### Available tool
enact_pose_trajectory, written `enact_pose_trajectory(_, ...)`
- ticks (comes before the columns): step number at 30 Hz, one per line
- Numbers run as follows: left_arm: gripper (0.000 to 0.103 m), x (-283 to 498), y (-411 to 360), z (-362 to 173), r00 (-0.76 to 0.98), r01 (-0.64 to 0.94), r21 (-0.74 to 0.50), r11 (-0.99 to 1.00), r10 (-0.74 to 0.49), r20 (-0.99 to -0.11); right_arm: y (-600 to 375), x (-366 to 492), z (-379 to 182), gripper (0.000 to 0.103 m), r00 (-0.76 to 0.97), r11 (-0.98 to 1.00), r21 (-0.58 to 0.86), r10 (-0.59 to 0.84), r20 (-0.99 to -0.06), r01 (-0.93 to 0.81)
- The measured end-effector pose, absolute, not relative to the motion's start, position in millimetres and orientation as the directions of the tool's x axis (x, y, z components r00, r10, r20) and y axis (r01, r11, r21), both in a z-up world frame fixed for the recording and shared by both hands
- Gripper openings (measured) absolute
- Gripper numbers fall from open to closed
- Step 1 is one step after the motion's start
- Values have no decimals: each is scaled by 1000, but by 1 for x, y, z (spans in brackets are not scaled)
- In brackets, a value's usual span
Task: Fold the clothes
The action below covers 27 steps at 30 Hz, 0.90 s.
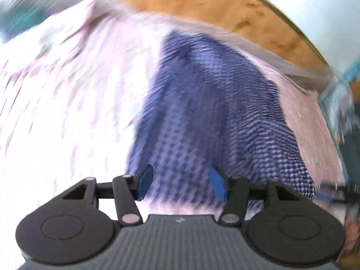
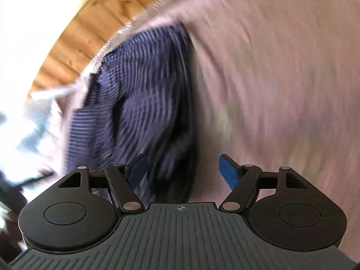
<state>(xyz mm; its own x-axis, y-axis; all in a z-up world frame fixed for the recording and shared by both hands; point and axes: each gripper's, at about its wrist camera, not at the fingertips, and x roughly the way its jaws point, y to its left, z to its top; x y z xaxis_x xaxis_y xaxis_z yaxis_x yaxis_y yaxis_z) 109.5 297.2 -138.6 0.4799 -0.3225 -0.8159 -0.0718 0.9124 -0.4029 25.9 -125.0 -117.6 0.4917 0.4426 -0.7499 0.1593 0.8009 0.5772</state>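
One blue checked shirt [image 1: 202, 103] lying on one pale pink cloth [image 1: 67, 94], wooden surface [image 1: 213, 4] beyond, left tool [image 1: 181, 183] jaws apart and empty above shirt, right tool [image 2: 183, 172] jaws wide, empty, both views motion-blurred

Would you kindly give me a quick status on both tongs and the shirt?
Left tongs open, empty. Right tongs open, empty. Blue checked shirt lies on pink cloth, released. Views blurred; nothing seen in the way.
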Motion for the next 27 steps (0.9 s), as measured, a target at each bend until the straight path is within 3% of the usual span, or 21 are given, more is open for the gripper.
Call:
enact_pose_trajectory(4, 57, 105, 319, -163, 480, -199, -508, 838, -369, -796, -104, -12, -161, 81, 504, 620, 723, 539, -675, 305)
enact_pose_trajectory(5, 60, 111, 320, -166, 492, -213, -539, 815, -387, -780, -98, -11, -167, 81, 522, 600, 739, 543, -658, 308)
enact_pose_trajectory(7, 77, 124, 320, -174, 512, -245, -590, 769, -414, -753, -91, -4, -169, 81, 560, 590, 749, 526, -640, 301)
enact_pose_trajectory(9, 74, 138, 318, -184, 511, -294, -596, 747, -405, -759, -85, 10, -167, 80, 598, 597, 752, 504, -624, 281)
enact_pose_trajectory(10, 64, 141, 316, -182, 528, -291, -597, 748, -394, -752, -85, 17, -167, 70, 590, 606, 732, 480, -649, 312)
enact_pose_trajectory(11, 42, 144, 313, -180, 534, -285, -576, 766, -372, -759, -85, 22, -168, 58, 581, 599, 726, 473, -662, 338)
enact_pose_trajectory(12, 6, 146, 312, -178, 537, -286, -558, 779, -353, -767, -86, 27, -170, 31, 573, 591, 720, 467, -673, 364)
enact_pose_trajectory(13, 0, 144, 314, -177, 536, -300, -555, 776, -344, -771, -88, 28, -170, 21, 585, 580, 728, 465, -664, 366)
enact_pose_trajectory(14, 0, 138, 317, -172, 544, -307, -558, 771, -339, -768, -90, 28, -166, 12, 588, 584, 725, 459, -665, 364)
enact_pose_trajectory(16, 0, 121, 325, -161, 543, -297, -555, 777, -341, -768, -90, 20, -149, 7, 594, 617, 721, 464, -657, 314)
enact_pose_trajectory(20, 0, 70, 345, -144, 495, -306, -536, 787, -350, -796, -90, 3, -117, 6, 588, 677, 701, 479, -652, 225)
enact_pose_trajectory(24, 0, 67, 351, -153, 493, -292, -490, 821, -310, -813, -88, -5, -116, 6, 519, 757, 625, 463, -719, 192)
enact_pose_trajectory(26, 18, 87, 341, -157, 504, -245, -488, 838, -321, -802, -88, 4, -129, 8, 496, 775, 597, 443, -747, 208)
enact_pose_trajectory(27, 39, 98, 335, -159, 508, -227, -476, 850, -314, -802, -87, 8, -136, 13, 484, 783, 584, 433, -760, 216)
